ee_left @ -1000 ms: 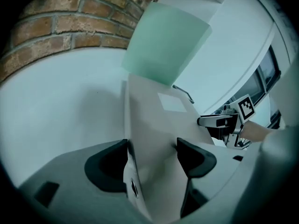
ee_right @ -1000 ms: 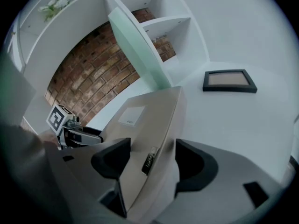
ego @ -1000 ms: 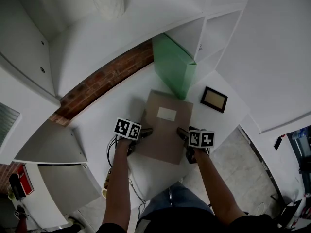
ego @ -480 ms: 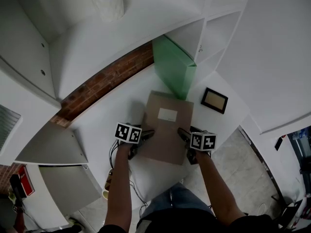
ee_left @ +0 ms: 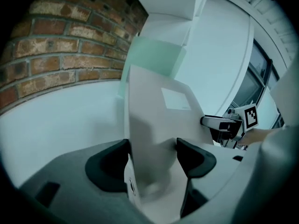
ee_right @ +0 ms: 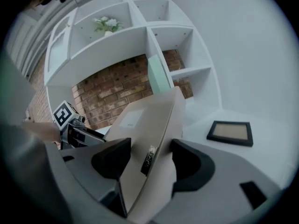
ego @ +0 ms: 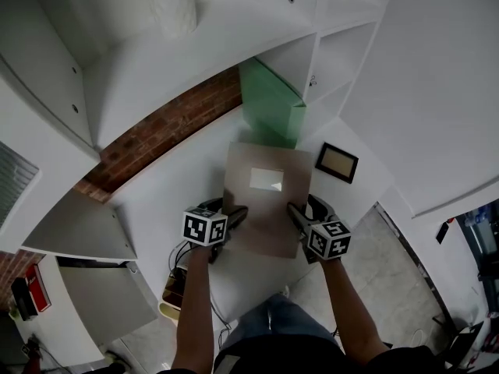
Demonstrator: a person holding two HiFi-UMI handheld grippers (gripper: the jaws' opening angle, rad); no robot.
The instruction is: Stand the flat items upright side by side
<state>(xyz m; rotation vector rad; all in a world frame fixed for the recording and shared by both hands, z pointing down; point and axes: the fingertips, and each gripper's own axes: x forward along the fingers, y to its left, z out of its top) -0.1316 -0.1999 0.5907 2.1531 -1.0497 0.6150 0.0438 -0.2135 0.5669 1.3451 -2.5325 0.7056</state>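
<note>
A brown flat folder (ego: 265,201) with a white label is held between both grippers, tilted up off the white table (ego: 168,185). My left gripper (ego: 231,216) is shut on the folder's left edge (ee_left: 156,125), a pad on each side. On the right, my right gripper (ego: 299,213) grips the other edge (ee_right: 149,120), with its jaws standing wide around the thick edge. A green folder (ego: 269,107) stands upright just behind, against the shelf wall. At the right a dark picture frame (ego: 337,162) lies flat on the table.
White shelf compartments (ego: 343,45) rise behind and to the right of the green folder. A brick strip (ego: 164,131) runs along the back left. Cables (ego: 181,252) hang at the table's front edge. A plant (ee_right: 105,24) sits on a high shelf.
The brown folder has tipped up from lying nearly flat, with its far edge now raised toward the green folder. Both grippers stayed on its side edges.
</note>
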